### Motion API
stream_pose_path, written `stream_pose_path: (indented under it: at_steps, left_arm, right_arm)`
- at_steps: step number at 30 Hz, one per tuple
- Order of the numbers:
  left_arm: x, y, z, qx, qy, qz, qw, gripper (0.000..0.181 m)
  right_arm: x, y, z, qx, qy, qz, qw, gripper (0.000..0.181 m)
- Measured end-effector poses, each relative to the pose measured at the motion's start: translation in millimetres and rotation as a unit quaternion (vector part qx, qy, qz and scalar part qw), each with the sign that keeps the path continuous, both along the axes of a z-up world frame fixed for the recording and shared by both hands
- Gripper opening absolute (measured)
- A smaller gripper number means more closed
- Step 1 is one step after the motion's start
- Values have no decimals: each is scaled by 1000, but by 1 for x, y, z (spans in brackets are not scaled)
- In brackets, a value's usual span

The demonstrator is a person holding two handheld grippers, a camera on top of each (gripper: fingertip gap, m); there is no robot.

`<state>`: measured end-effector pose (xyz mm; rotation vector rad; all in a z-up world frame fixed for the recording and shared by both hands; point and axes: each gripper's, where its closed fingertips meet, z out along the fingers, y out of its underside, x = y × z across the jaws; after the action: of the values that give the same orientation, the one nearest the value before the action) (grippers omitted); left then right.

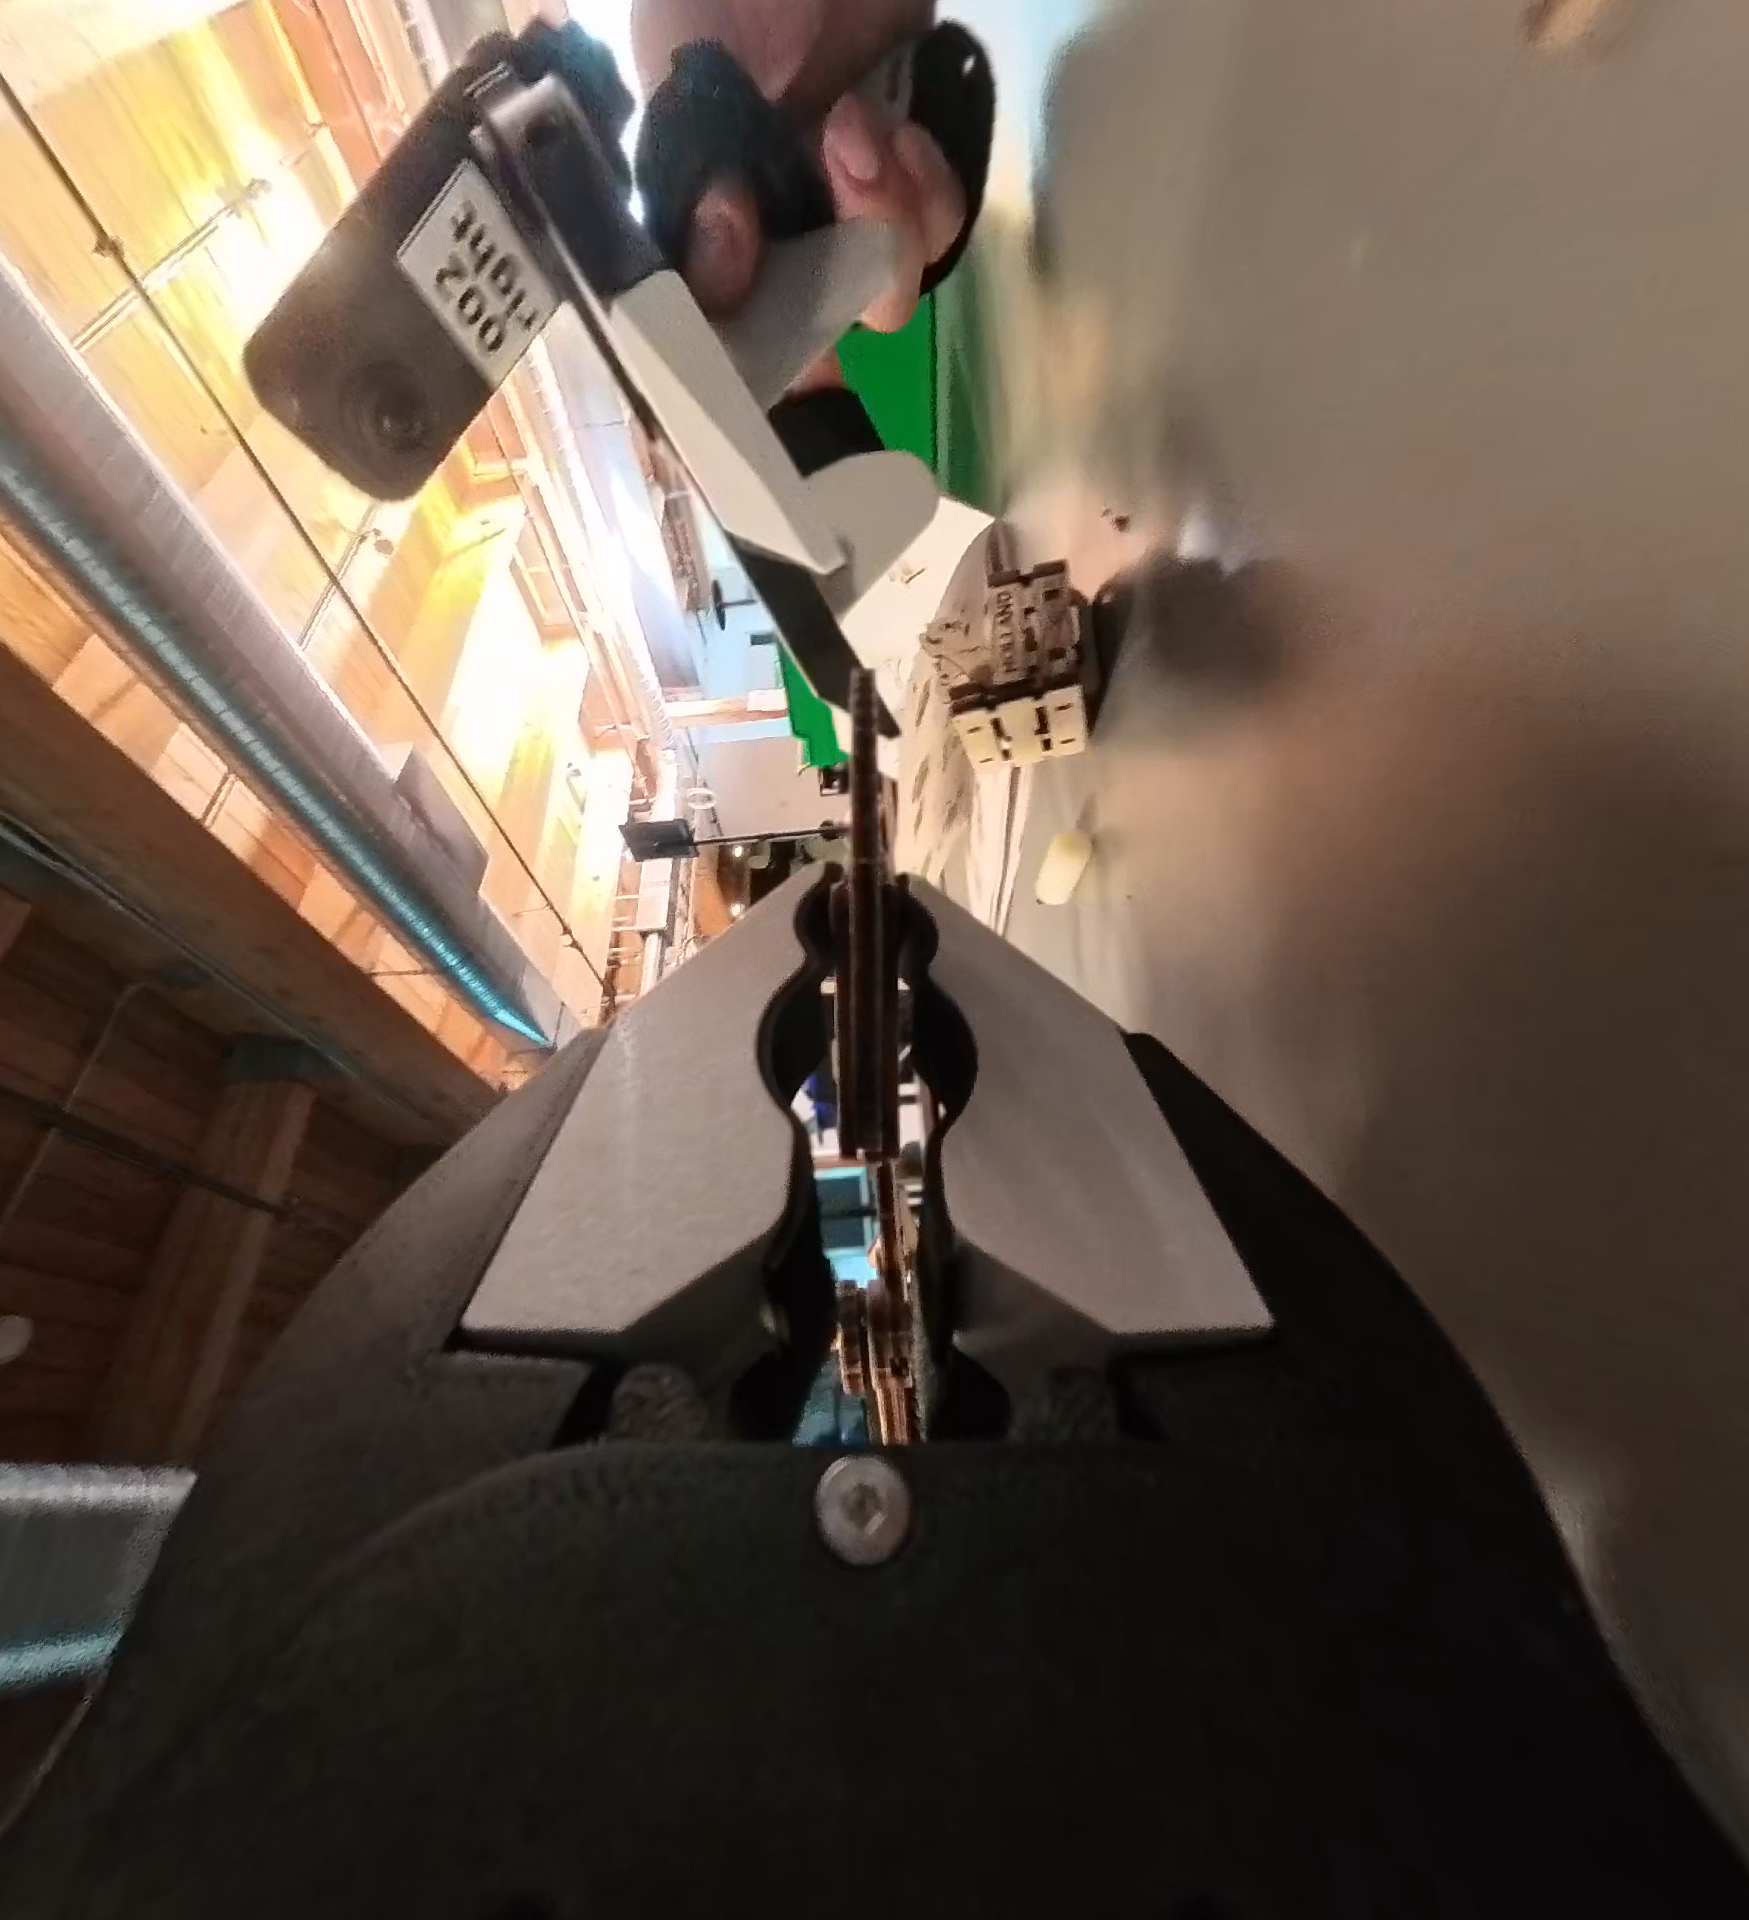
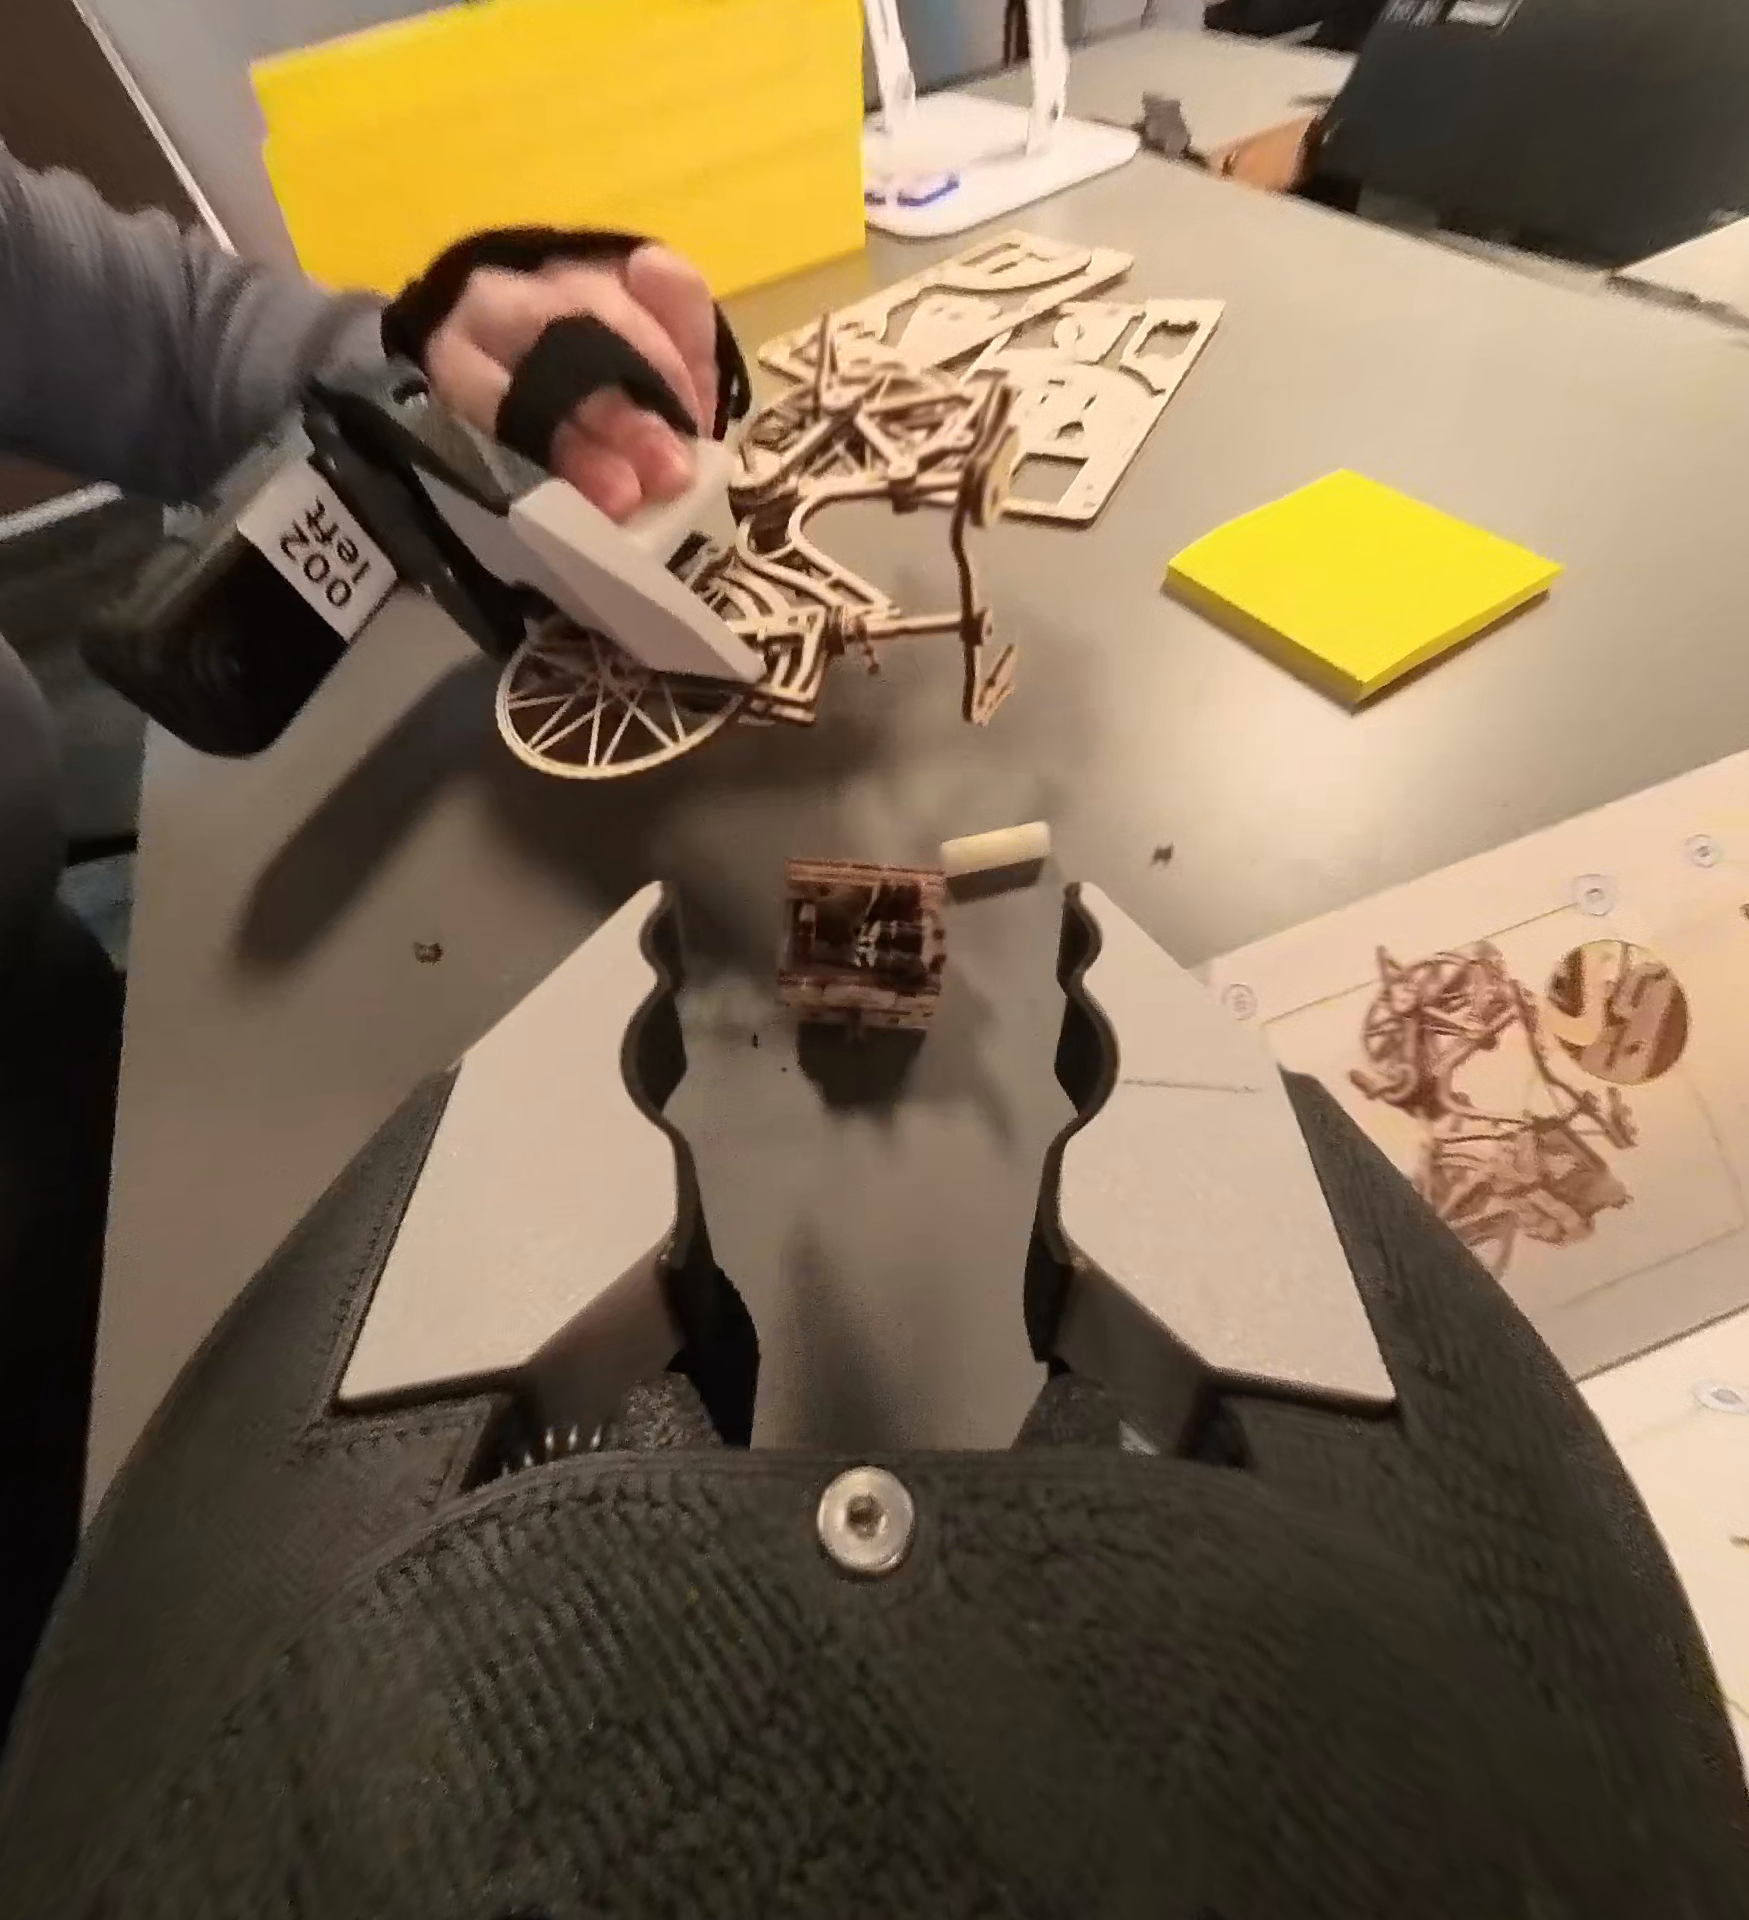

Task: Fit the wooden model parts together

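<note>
Two hand-held grippers work over a grey surface scattered with wooden model pieces.

The left gripper is held above the surface in a person's hand wearing a black fingerless glove. Its jaws are closed tightly on a partly built wooden bicycle model, which hangs clear of the surface, tilted, with a spoked wheel at its lower left. In the left wrist view the model shows edge-on as a thin dark strip pinched between the pale fingers.

The right gripper points down at the surface with its jaws spread wide and nothing between them. Just beyond its fingertips sits a small dark wooden block assembly, resting on the surface. A short pale wooden peg lies just beside the block, to its upper right.

Farther back lie flat laser-cut wooden sheets with many parts punched out. A yellow pad of sticky notes lies to the right of them. Printed instruction sheets with bicycle drawings lie at the right edge. A large yellow folder stands at the back.
</note>
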<state>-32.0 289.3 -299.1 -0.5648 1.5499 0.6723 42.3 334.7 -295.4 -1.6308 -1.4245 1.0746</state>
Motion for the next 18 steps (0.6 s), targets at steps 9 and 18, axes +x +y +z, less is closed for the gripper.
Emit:
stream_pose_path:
  at_steps: [9, 18]
  left_arm:
    - [11, -9, -11, 6, 37, -28, 999, 7]
    - [17, 1, 4, 47, 18, -14, 999, 8]
  right_arm:
    - [-17, -9, -40, -35, -115, 5, 993, 37]
    - [-37, 2, 17, -357, 143, -94, 918, 37]
